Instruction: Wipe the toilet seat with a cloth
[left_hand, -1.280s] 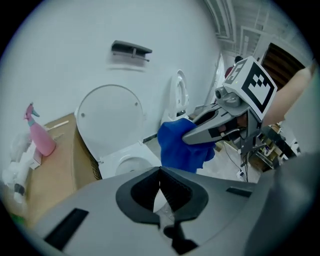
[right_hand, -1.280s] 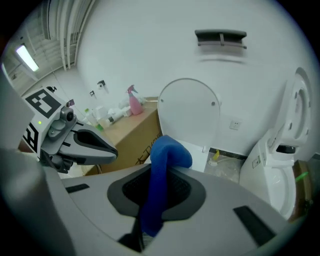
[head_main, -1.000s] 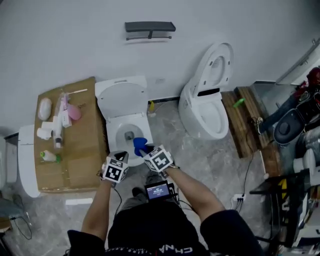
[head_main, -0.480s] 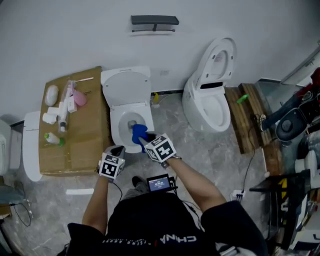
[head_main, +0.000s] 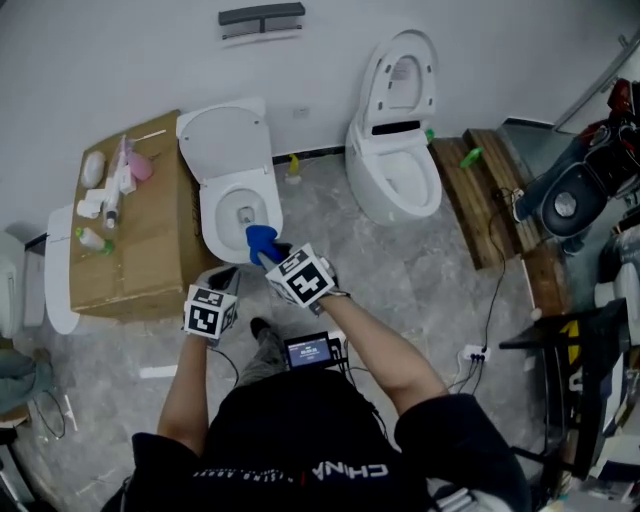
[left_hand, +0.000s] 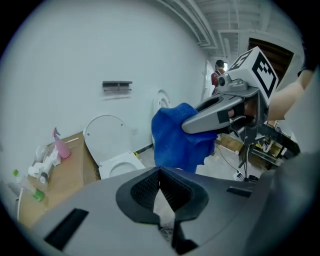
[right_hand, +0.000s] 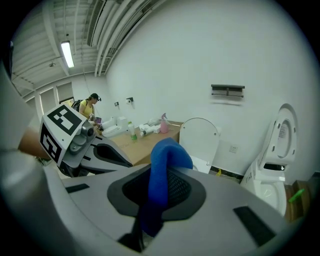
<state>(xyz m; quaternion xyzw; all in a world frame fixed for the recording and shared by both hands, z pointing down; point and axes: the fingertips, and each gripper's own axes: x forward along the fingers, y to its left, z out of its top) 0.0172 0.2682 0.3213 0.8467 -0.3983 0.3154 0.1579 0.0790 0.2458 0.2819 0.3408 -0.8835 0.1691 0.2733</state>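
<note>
A white toilet stands with its lid raised against the wall. My right gripper is shut on a blue cloth, which hangs over the front right of the seat rim. In the right gripper view the cloth bulges up from between the jaws. My left gripper is shut and empty, just off the toilet's front left corner. From the left gripper view the cloth and the right gripper hang above the toilet seat.
A cardboard-topped table with a pink spray bottle and other bottles stands left of the toilet. A second toilet with raised lid stands to the right, then a wooden pallet. A dark shelf hangs on the wall.
Both grippers have risen and moved across the toilet's front. The left gripper has drawn away from the right one. The blue cloth stays in the right gripper.
</note>
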